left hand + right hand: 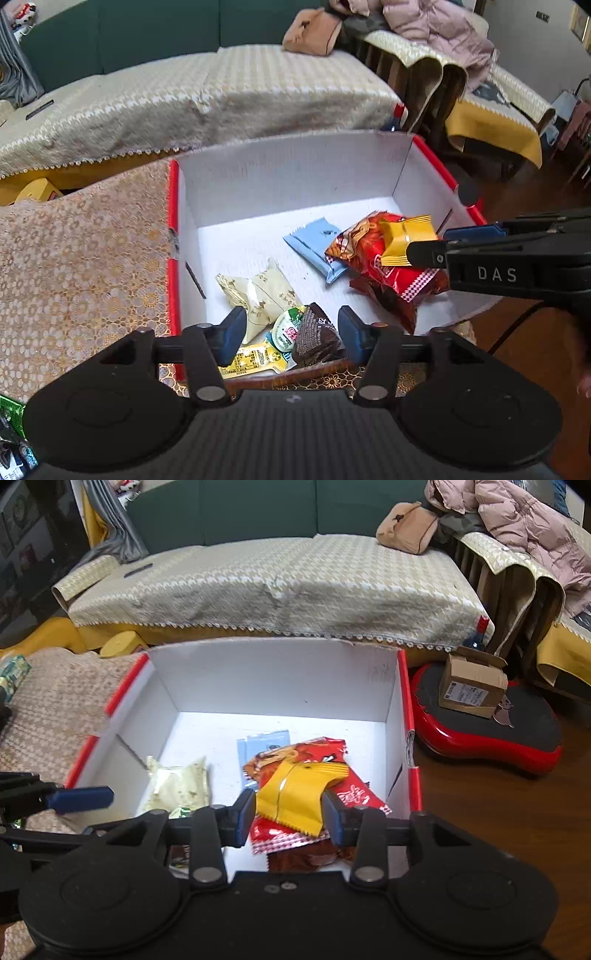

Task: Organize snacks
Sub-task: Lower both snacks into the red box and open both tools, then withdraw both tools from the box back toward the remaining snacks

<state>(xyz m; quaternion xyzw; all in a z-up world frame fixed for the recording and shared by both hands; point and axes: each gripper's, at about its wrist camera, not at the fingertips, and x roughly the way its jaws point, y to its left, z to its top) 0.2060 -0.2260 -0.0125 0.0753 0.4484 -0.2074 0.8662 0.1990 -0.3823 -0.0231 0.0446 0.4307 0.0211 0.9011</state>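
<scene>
Deposit step under way. Right gripper (289,814) pinches yellow packet (299,794) above red-rimmed box (404,686), at five o'clock inside. Left gripper (291,330) stands part open, empty, over brown packet (317,334). Next: release, judged.

Yellow snack pkt (295,797) pinched in fingers over red-edged white box (280,672); red, blue, cream pkts inside.

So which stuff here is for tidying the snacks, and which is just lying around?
For the job:
white box
yellow packet held in the right gripper
red bag
blue packet
cream packet
left gripper, open

Just lying around:
sofa
pink coat
small cardboard box
</scene>
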